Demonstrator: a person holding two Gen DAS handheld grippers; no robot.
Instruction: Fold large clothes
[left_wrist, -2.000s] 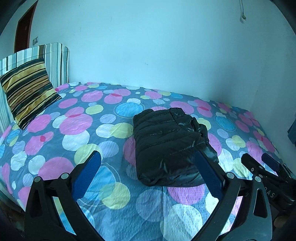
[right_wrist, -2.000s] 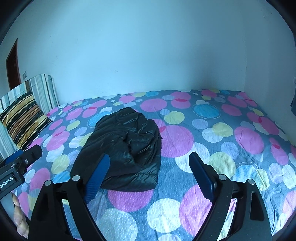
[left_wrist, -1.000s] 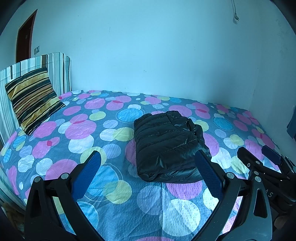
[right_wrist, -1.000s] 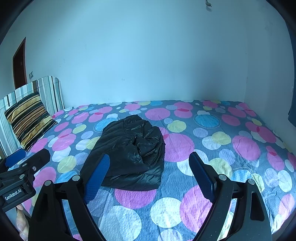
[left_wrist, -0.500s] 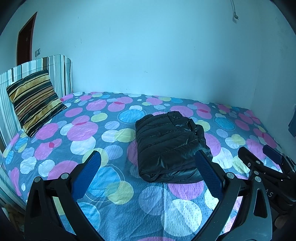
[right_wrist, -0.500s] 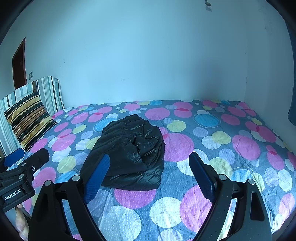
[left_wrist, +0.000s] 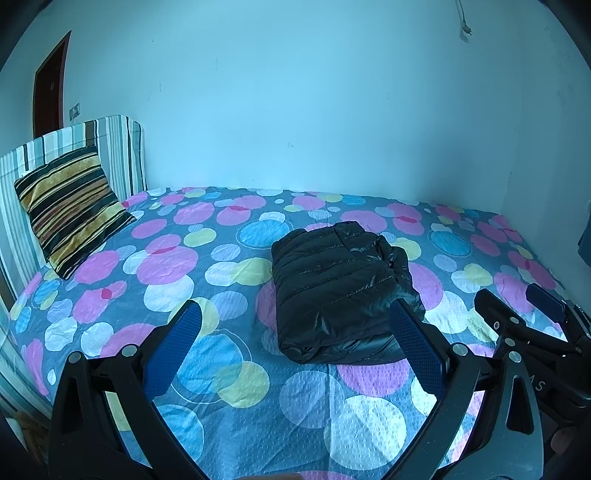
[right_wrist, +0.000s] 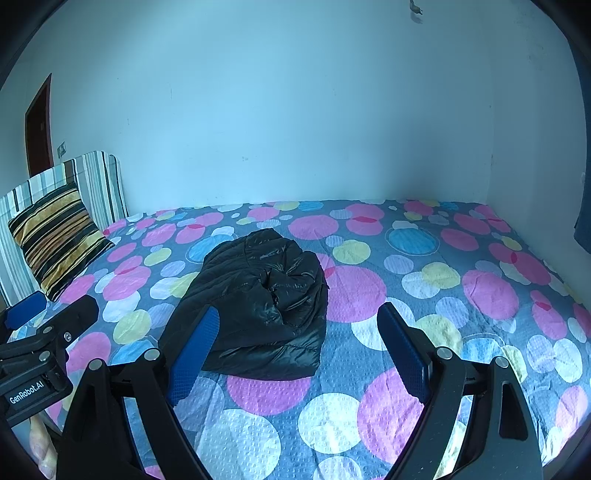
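While both grippers' fingers (left_wrist: 192, 325) gape empty, the folded black jacket (left_wrist: 340, 291) lies beyond them on the bed (right_wrist: 480, 295)

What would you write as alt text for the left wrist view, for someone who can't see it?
A black puffer jacket lies folded into a compact bundle on a bed with a polka-dot sheet. The open left hand-held gripper frames it from the foreground, touching nothing. A striped pillow leans at the head of the bed.
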